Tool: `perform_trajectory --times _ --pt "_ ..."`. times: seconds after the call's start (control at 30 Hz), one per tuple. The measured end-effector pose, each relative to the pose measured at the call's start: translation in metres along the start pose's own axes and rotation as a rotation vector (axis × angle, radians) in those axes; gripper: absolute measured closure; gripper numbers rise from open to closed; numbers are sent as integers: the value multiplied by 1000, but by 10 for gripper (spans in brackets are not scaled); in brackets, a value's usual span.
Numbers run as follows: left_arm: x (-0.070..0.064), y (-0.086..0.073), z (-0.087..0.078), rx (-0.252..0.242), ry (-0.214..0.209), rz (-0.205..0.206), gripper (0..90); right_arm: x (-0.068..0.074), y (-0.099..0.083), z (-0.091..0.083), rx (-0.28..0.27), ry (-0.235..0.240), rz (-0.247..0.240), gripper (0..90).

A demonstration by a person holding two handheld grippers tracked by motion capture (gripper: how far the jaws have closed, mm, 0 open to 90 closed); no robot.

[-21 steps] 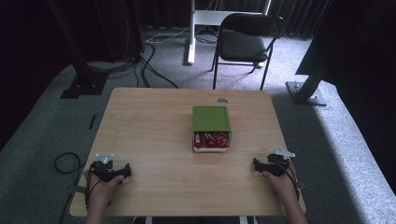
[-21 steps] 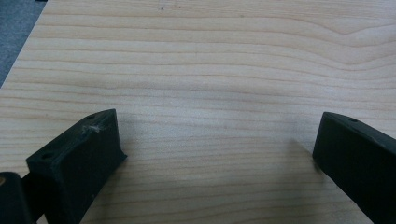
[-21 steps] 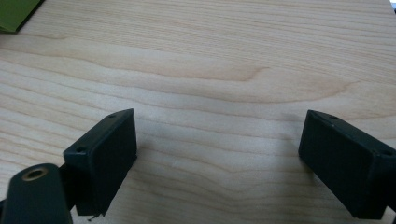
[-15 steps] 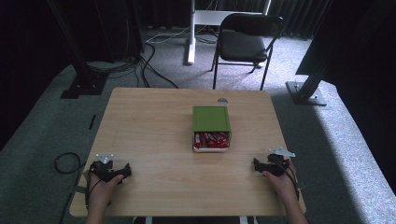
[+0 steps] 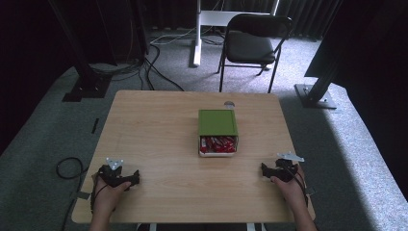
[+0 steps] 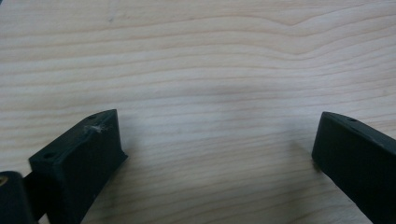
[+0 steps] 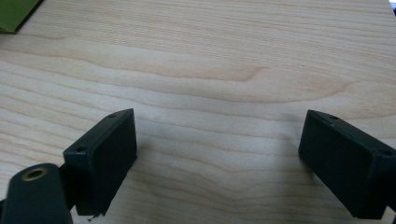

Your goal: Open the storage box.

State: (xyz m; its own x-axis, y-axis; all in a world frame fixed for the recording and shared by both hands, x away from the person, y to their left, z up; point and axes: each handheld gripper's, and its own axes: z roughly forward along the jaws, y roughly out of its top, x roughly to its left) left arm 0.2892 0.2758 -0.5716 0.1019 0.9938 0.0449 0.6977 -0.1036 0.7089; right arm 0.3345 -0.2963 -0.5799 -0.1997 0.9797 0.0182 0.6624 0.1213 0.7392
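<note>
Left tool (image 5: pixel 117 175) low at the near left corner of the tabletop (image 5: pixel 154 130), jaws spread wide with bare wood grain between them in the left gripper view (image 6: pixel 219 154), nothing held. Right tool (image 5: pixel 280 169) at the near right edge, likewise gaping, jaws well apart over plain wood in the right gripper view (image 7: pixel 217 154), nothing gripped. A grey three-cornered plate on top of each, a hand behind each, forearms cut off by the bottom edge of the high view. Between the two tools and farther up the tabletop, well apart from both: a green-lidded box (image 5: pixel 217 130), roughly at the centre, long axis running away from the person, near end open and facing the person. Inside that open end, red packets (image 5: pixel 219 143), lying side by side; number and print too small to make out. Only a green corner of the box caught at the top left of the right gripper view (image 7: pixel 14 14). A small round grey mark (image 5: pixel 229 103) just beyond the box, near the far edge; hard to tell what. Open wood between either tool and the box. Beyond the tabletop, grey carpet, a black folding chair (image 5: pixel 252 43), a white post (image 5: pixel 196 33), black stand feet and loose cables (image 5: pixel 159 53); surroundings dark and indistinct at the sides.
</note>
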Motion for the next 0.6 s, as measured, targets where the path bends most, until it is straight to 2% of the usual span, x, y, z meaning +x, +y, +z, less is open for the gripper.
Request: perform_trajectory --times 0.1,0.33,0.43,0.6 --pt "-6 3 0 -5 -3 36 26 0 0 0 0 0 0 108" --pt "-18 8 1 -15 -19 76 26 0 0 0 0 0 0 108" --pt "-22 9 2 -16 -12 89 26 0 0 0 0 0 0 108" --pt "-36 16 0 -34 -25 136 26 0 0 0 0 0 0 108"
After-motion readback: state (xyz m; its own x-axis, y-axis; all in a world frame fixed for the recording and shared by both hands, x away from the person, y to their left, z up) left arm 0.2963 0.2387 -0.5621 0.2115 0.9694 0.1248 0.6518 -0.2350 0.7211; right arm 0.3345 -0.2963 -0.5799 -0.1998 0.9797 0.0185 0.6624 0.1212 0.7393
